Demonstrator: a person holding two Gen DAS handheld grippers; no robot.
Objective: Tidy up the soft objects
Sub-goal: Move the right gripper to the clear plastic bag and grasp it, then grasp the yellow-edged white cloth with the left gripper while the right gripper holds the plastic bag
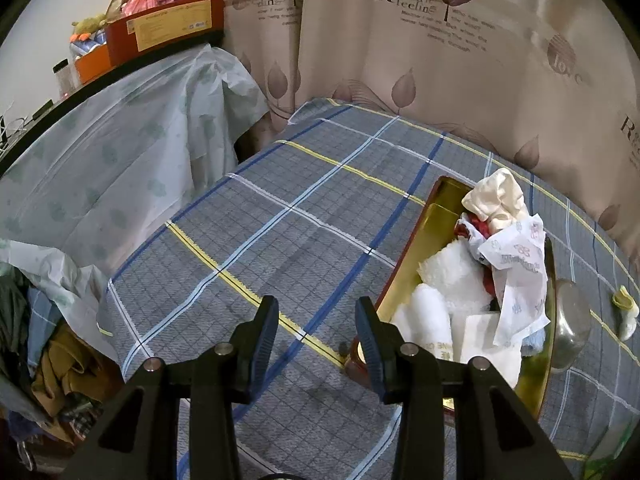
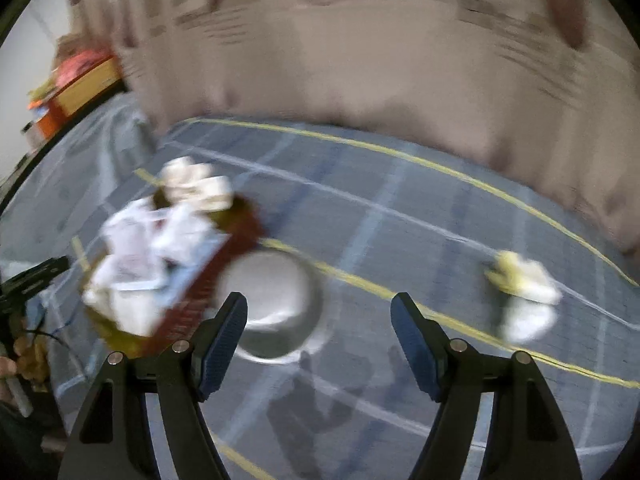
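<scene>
A tin tray (image 1: pixel 436 208) with a gold inside and red outside lies on the plaid bedspread. It holds a cream cloth (image 1: pixel 496 196), rolled white towels (image 1: pixel 452 272) and a printed wrapper (image 1: pixel 516 264). My left gripper (image 1: pixel 316 320) hovers open just left of the tray, with nothing between its fingers. In the blurred right wrist view the tray (image 2: pixel 236 248) is at the left. A yellow-and-white soft item (image 2: pixel 524 292) lies loose at the right, also visible in the left wrist view (image 1: pixel 626 312). My right gripper (image 2: pixel 320 320) stands open and empty above the bedspread between them.
A metal bowl (image 1: pixel 572 320) (image 2: pixel 276 300) sits against the tray's right side. A leaf-print curtain (image 1: pixel 400 60) backs the bed. At the left a plastic-covered table (image 1: pixel 120 152) carries boxes (image 1: pixel 168 24). Clothes are piled (image 1: pixel 52 352) at the lower left.
</scene>
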